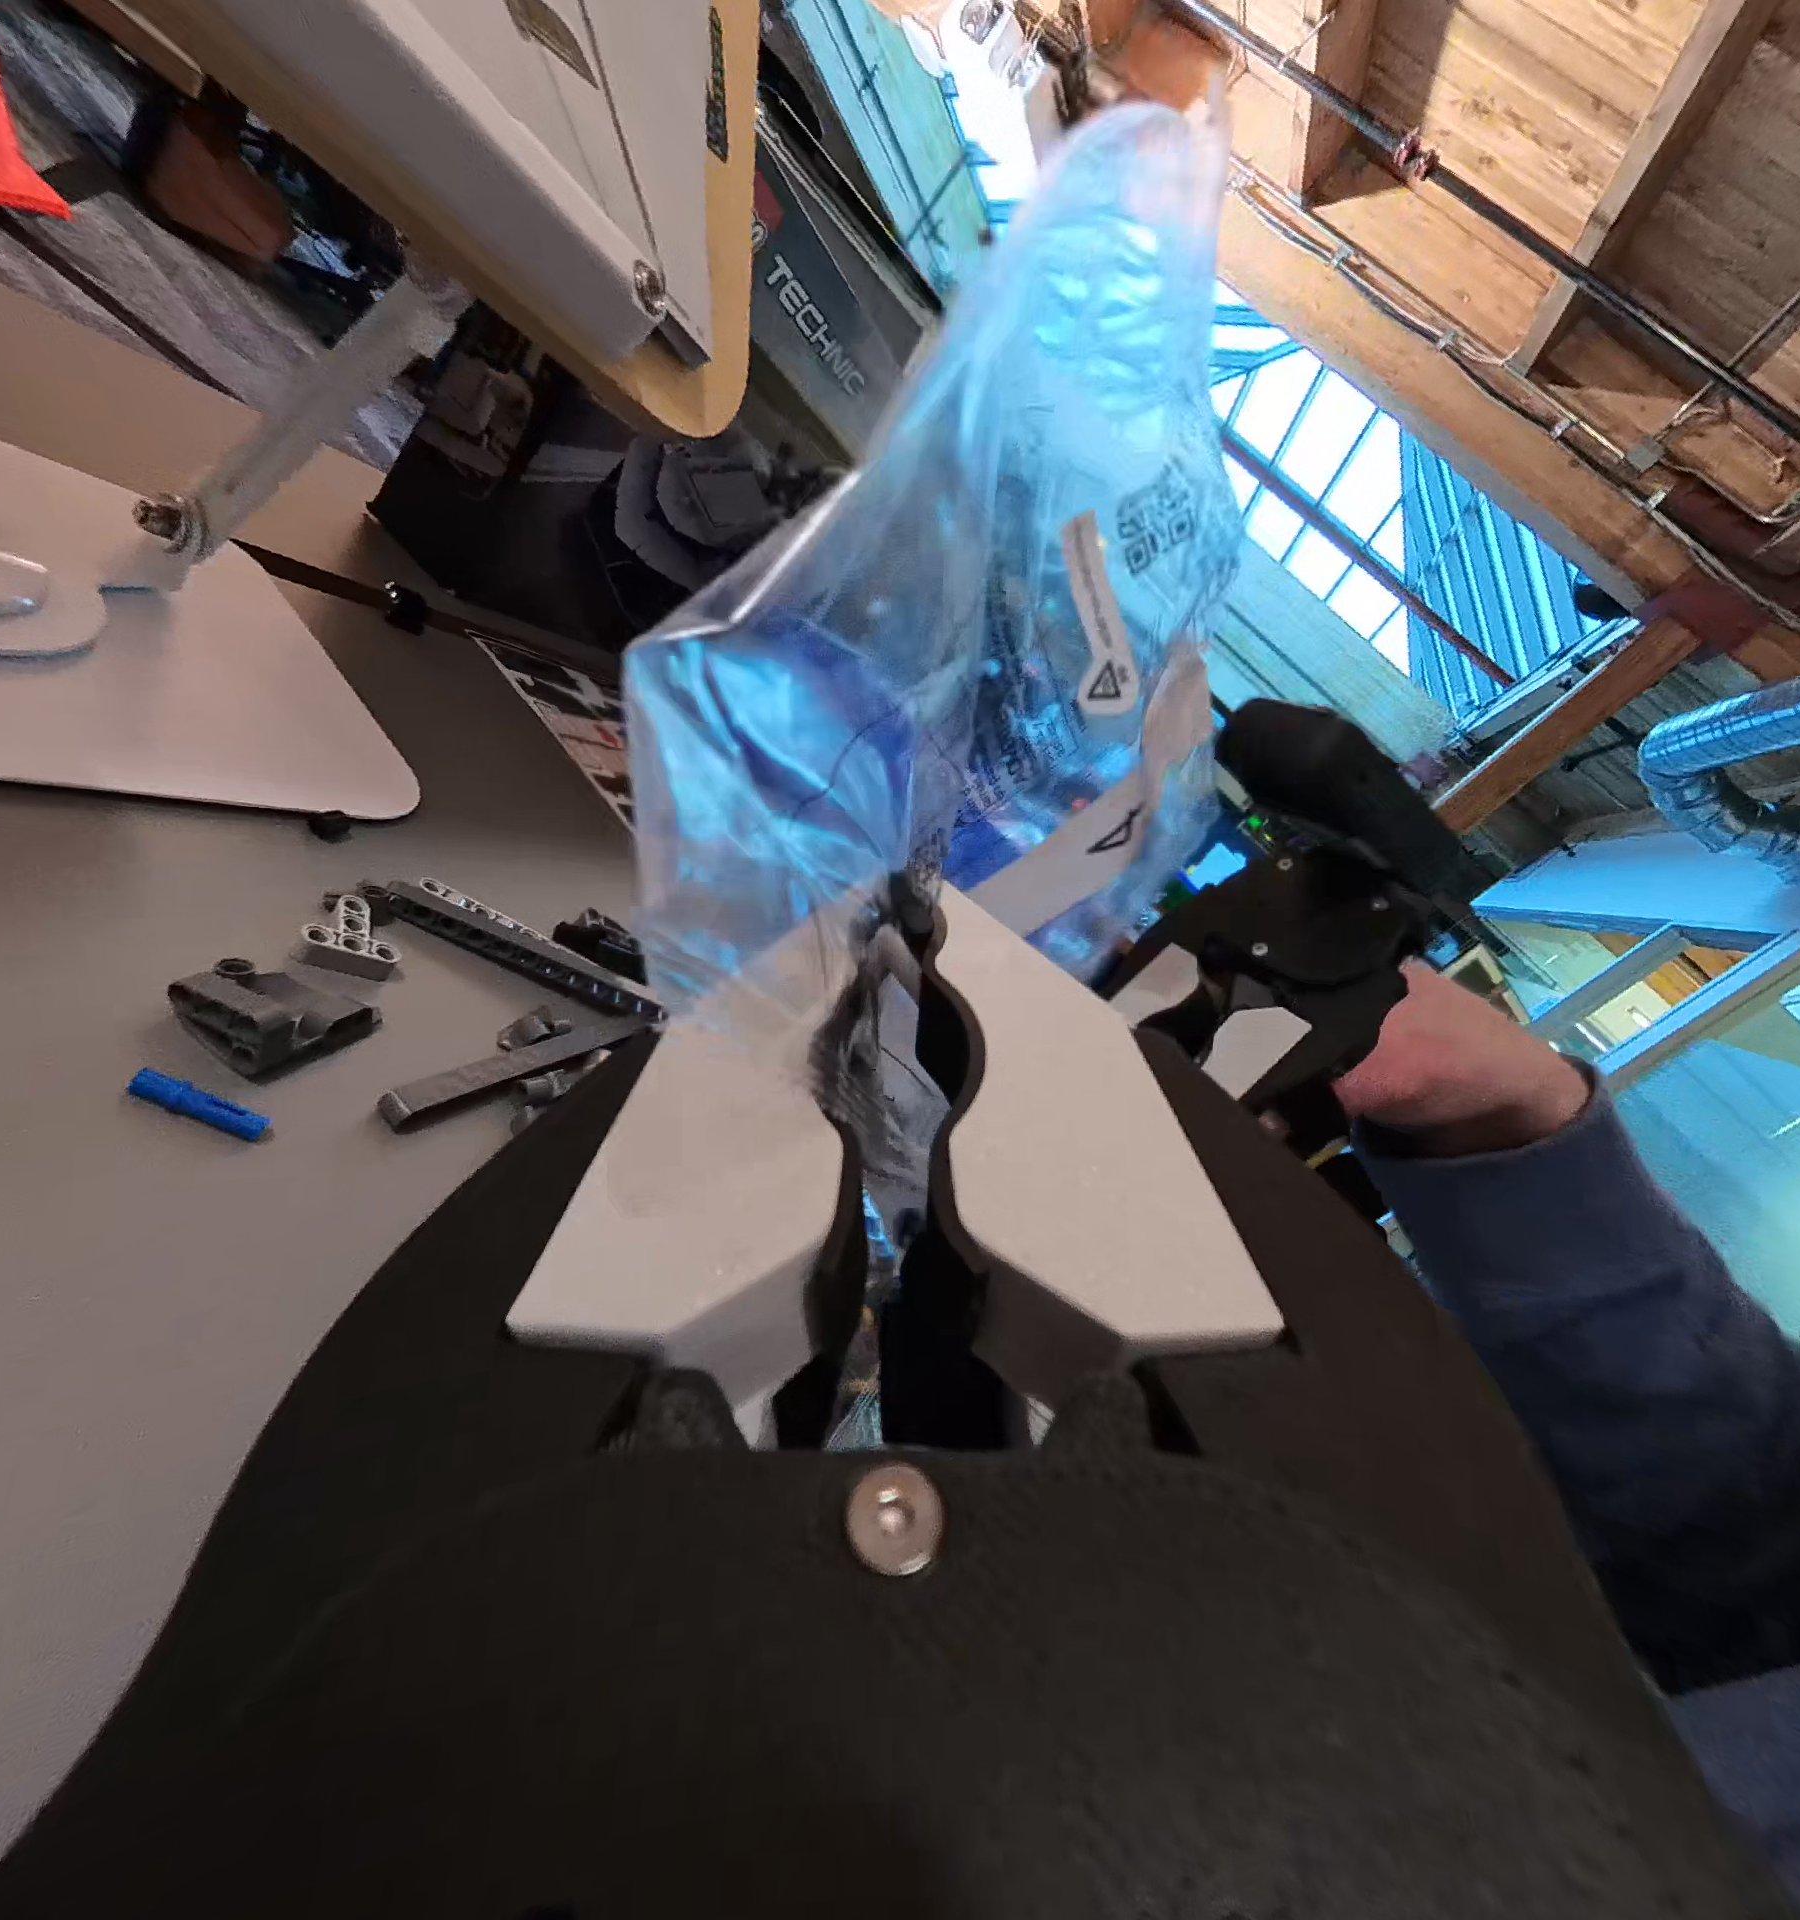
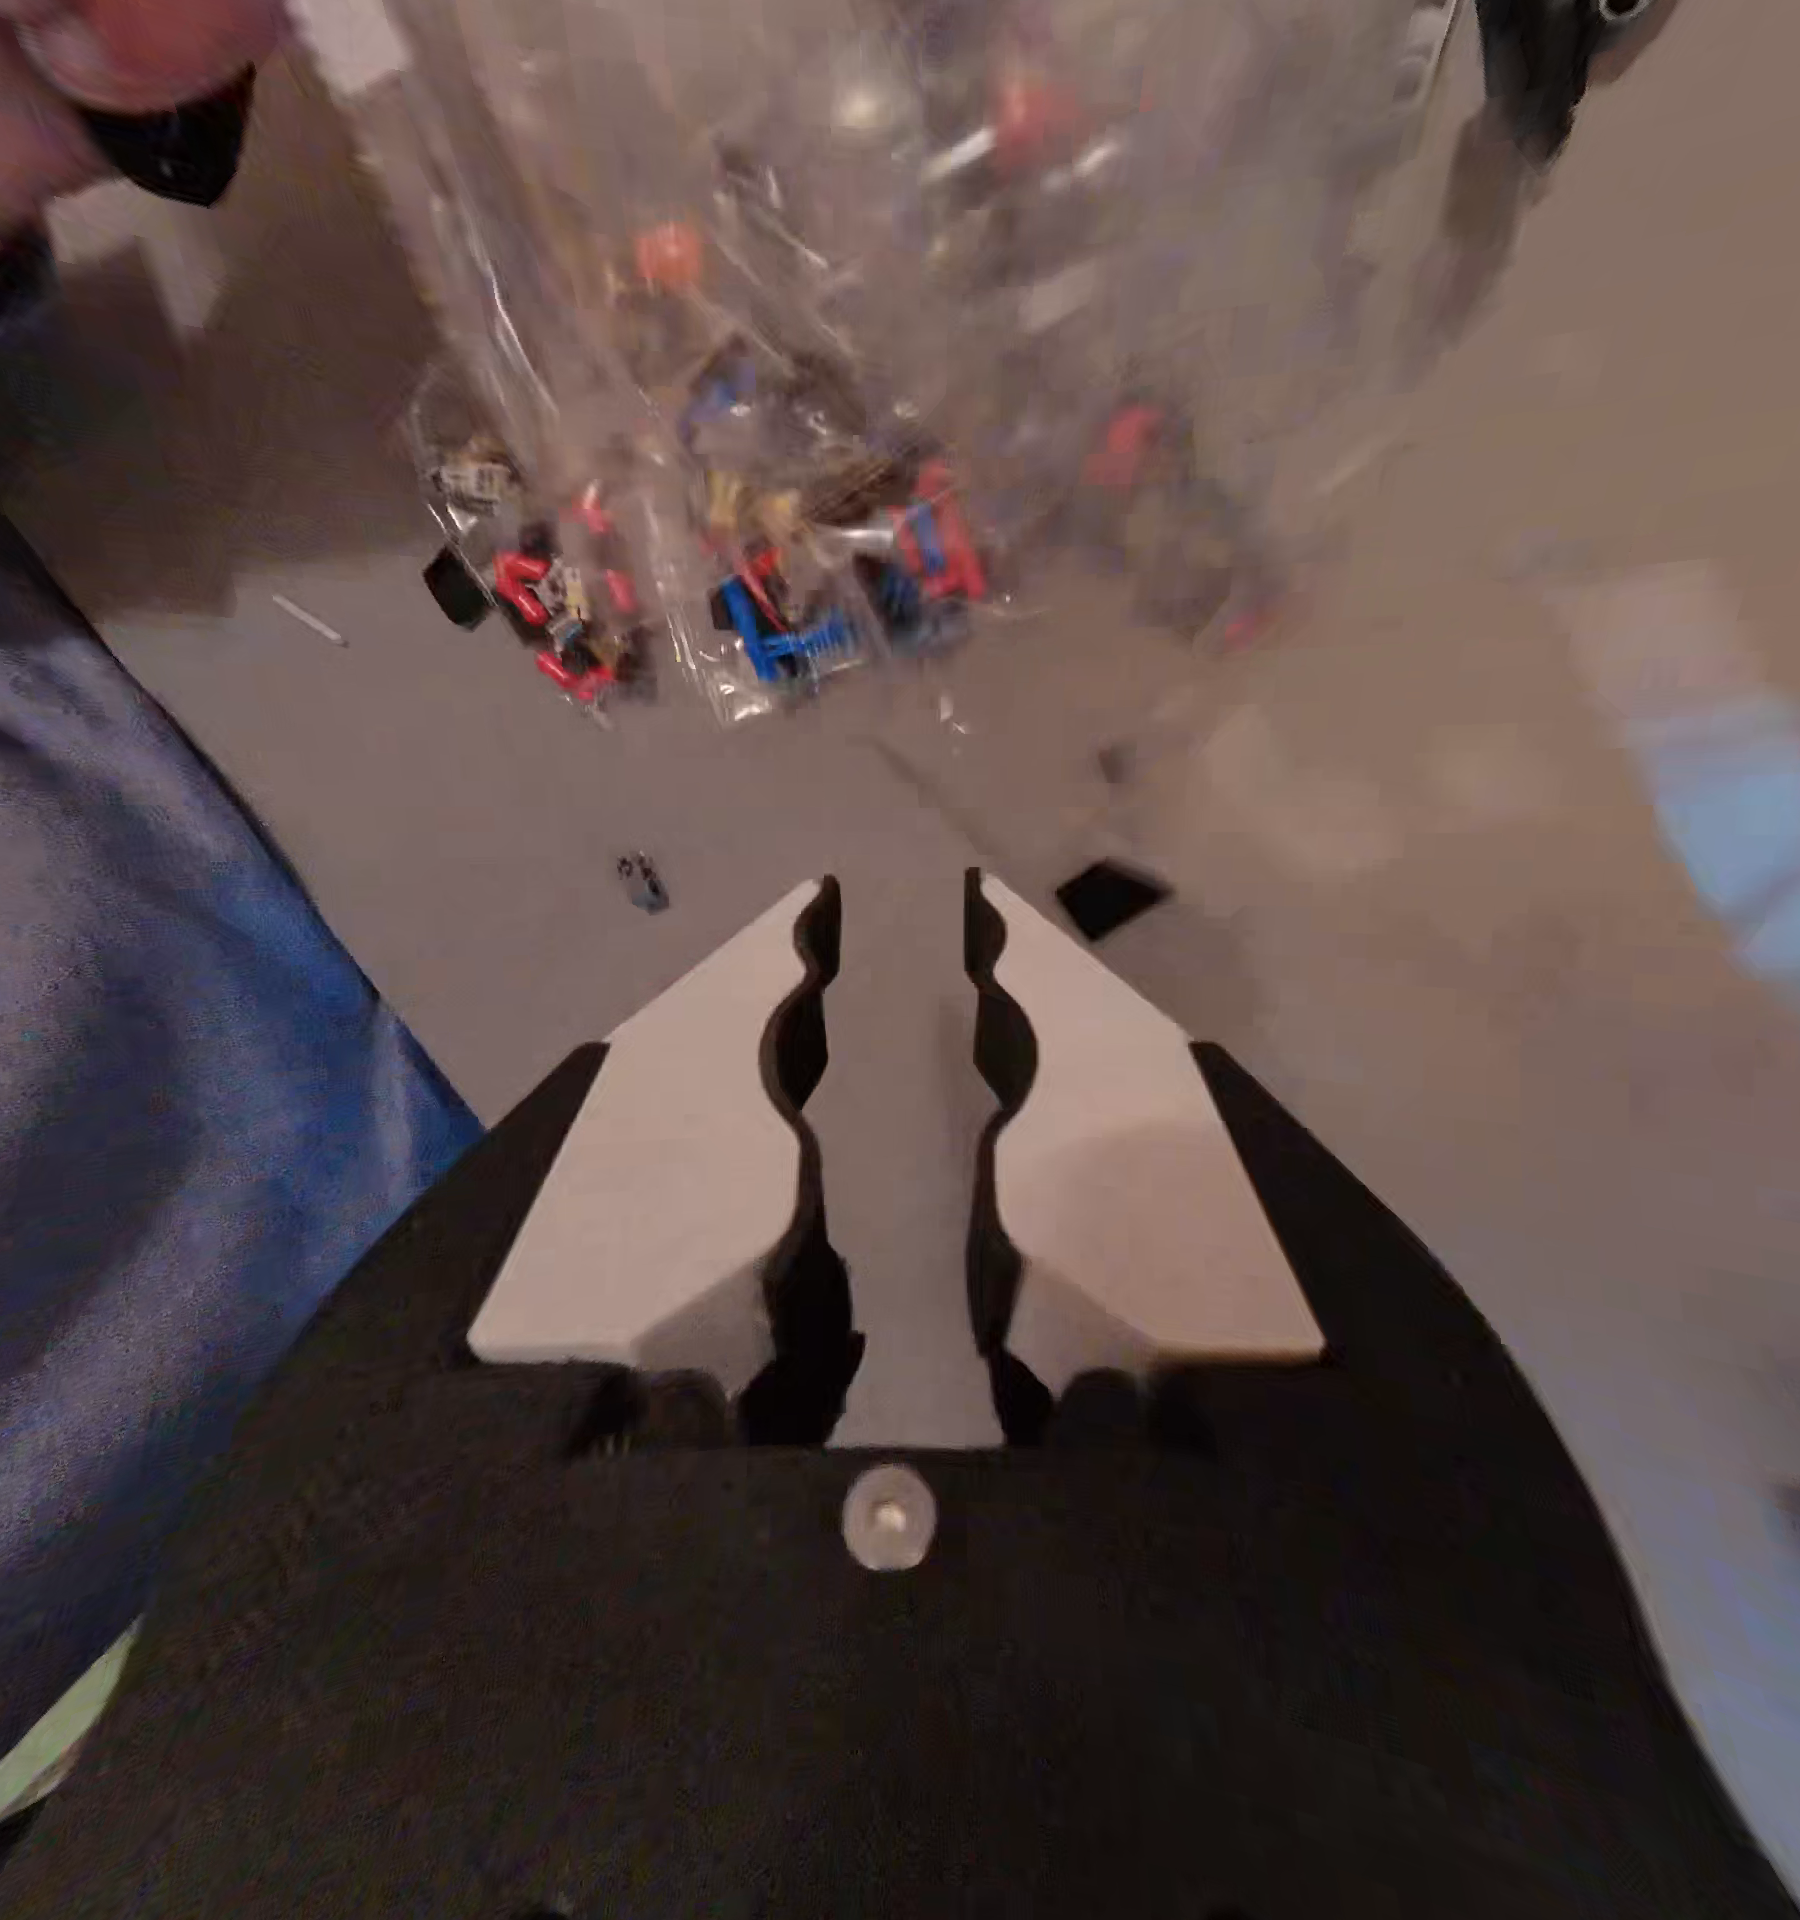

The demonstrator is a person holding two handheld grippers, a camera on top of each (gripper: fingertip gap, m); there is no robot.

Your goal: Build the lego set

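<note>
My left gripper (image 1: 911, 914) is shut on the edge of a clear plastic bag (image 1: 937, 582), which it holds up in the air above the grey table (image 1: 96, 1247). The right gripper (image 1: 1291, 935) shows behind the bag in the left wrist view, held by a hand. In the right wrist view my right gripper (image 2: 901, 883) is open and empty, above the table. Ahead of it lie small clear bags of red, blue and black lego pieces (image 2: 750, 582), seen blurred through the held bag (image 2: 875, 208).
Loose dark grey lego beams (image 1: 522, 945), a light grey piece (image 1: 350, 935), a dark grey block (image 1: 267, 1018) and a blue pin (image 1: 200, 1104) lie on the table at left. A white stand base (image 1: 200, 707) stands behind them. A tiny piece (image 2: 644, 881) and a black square (image 2: 1109, 899) lie near the right gripper. There is about 20 cm between the tips of the two grippers. The black square (image 2: 1109, 899) lies around 6 cm away from my right fingertips.
</note>
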